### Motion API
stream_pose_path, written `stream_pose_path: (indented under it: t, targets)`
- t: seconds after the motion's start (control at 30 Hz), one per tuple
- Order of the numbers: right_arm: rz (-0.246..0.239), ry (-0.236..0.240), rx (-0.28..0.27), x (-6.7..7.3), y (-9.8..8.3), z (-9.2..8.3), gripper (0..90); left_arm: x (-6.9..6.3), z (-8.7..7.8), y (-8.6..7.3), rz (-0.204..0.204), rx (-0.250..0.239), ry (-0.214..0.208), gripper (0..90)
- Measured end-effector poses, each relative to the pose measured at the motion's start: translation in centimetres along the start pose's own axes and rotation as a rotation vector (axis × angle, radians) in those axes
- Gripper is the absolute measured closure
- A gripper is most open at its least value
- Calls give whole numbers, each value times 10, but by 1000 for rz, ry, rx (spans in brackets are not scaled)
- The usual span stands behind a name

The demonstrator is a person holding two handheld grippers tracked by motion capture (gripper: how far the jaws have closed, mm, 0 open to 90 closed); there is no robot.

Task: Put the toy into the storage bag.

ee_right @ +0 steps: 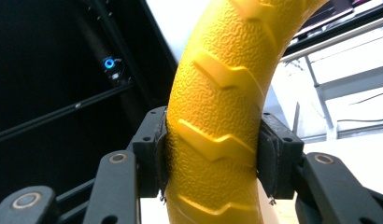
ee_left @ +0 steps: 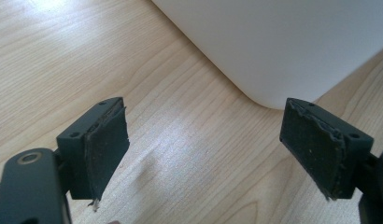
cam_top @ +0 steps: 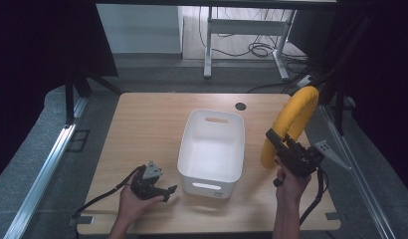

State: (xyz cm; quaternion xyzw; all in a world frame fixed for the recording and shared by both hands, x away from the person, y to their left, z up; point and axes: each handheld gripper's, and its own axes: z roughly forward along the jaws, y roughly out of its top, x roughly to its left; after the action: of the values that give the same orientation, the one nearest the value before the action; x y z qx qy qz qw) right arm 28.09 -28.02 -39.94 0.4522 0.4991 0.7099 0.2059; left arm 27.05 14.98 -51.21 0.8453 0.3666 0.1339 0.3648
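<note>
Holding: right gripper (cam_top: 279, 144), jaws pinching yellow tube (cam_top: 291, 119)
Feel: likely light, textured, grippy
Left gripper (cam_top: 164, 191): jaws spread beside bin (cam_top: 212, 172)

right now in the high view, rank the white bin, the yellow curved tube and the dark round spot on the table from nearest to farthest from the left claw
1. White bin: just right of the left claw, its near corner close by.
2. Yellow curved tube: across the bin, on the right, held up by the right claw.
3. Dark round spot: at the table's far edge, beyond the bin.
</note>
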Motion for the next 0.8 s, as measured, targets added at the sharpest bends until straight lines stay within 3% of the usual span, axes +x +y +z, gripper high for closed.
stream_pose_path:
  t: [0.23, 0.53, 0.8]
  targets:
    - [-1, -33, -49, 1, 0, -6, 509, -1, 0, 0, 3, 3, -2, 156]
    - [4, -14, -61, 6, 0, -5, 509, -1, 1, 0, 4, 6, -3, 155]
    - [-17, 8, -72, 19, 3, -4, 508, -1, 1, 0, 5, 8, -5, 156]
